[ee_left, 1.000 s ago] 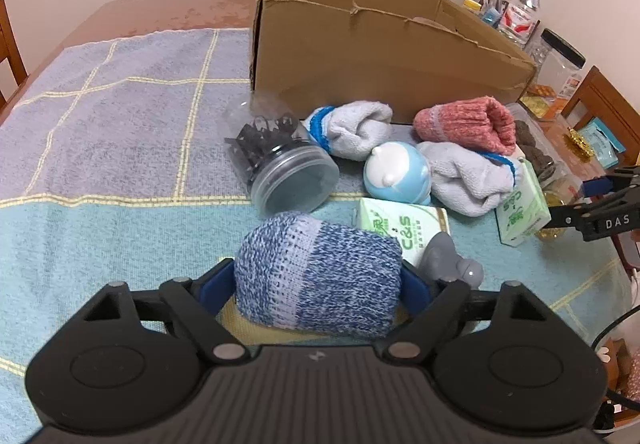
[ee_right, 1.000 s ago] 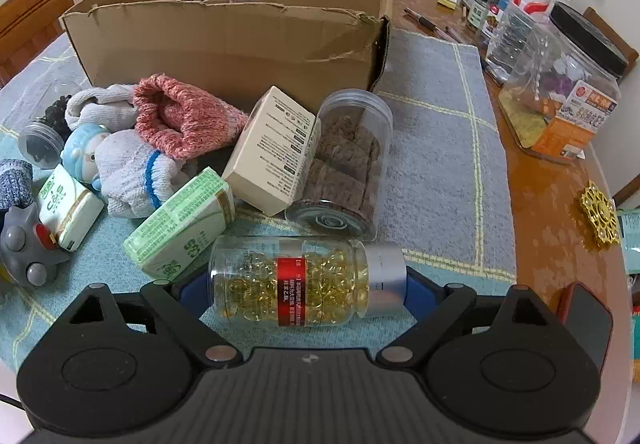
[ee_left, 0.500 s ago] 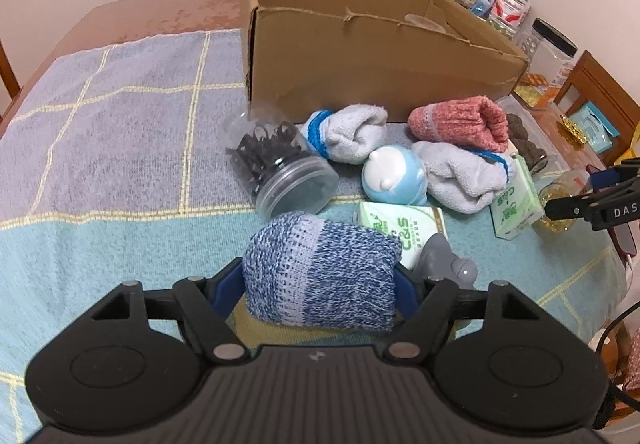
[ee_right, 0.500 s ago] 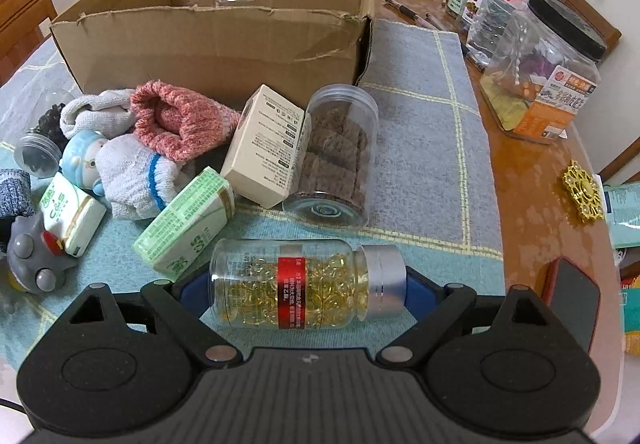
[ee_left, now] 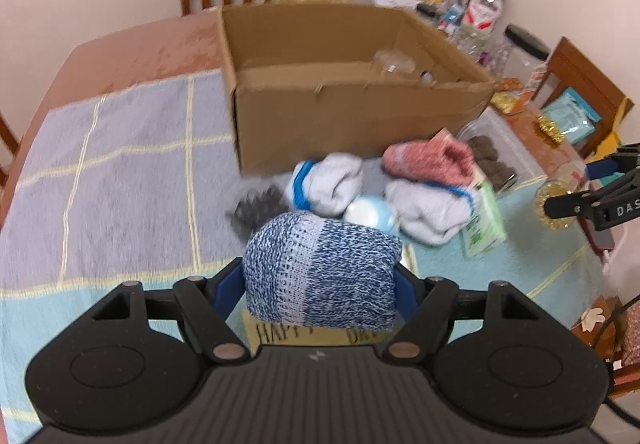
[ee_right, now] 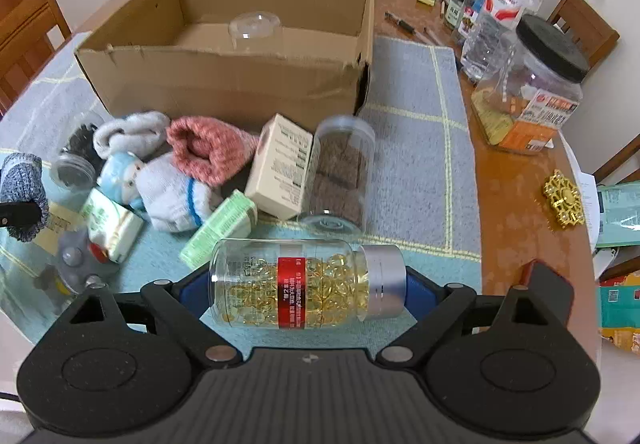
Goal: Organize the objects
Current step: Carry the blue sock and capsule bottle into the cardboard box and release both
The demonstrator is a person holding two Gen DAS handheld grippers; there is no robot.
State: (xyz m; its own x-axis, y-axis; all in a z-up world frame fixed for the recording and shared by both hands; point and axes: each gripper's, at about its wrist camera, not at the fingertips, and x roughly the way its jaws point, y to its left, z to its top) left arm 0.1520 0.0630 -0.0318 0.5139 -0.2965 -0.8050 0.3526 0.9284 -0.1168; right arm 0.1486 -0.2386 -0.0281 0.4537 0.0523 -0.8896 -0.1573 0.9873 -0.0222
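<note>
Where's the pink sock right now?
In the right wrist view the pink sock lies left of centre on the cloth, just in front of the cardboard box, between the white sock and the cream carton.

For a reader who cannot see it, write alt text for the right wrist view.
The right tool grips a clear bottle of golden capsules sideways, end to end, above a blue checked tablecloth. Beyond it lie rolled socks, small boxes and a jar of brown blocks, in front of an open cardboard box.
</note>
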